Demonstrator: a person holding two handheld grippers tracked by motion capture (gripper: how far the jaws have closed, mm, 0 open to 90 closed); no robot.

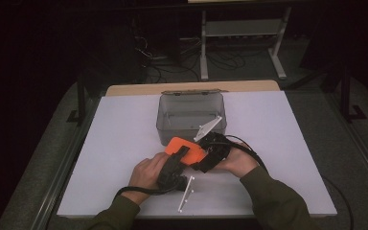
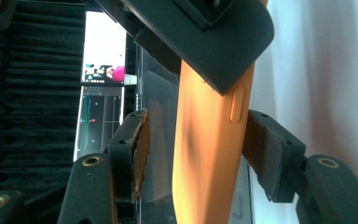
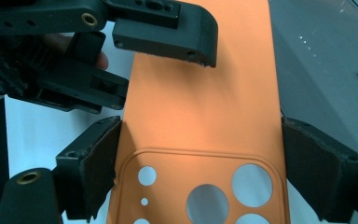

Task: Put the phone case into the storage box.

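An orange phone case point(image 1: 184, 147) is held a little above the white table point(image 1: 120, 143), just in front of a clear plastic box point(image 1: 191, 115). My right gripper point(image 1: 205, 157) comes from the right and is shut on the case's camera end; its pads sit on both long edges of the case point(image 3: 205, 93) in the right gripper view point(image 3: 198, 140). My left gripper point(image 1: 178, 160) reaches in from below left. The case point(image 2: 205, 154) stands edge-on between its jaws point(image 2: 198, 116): the right pad point(image 2: 256, 140) touches the side with the button, the left pad point(image 2: 142, 149) stands apart.
The clear box is open and looks empty, with its lid folded back. Thin white rods point(image 1: 186, 193) lie by the left hand near the table's front edge. Cables trail from both grippers. Behind the table stand a dark floor and a metal frame point(image 1: 242, 28).
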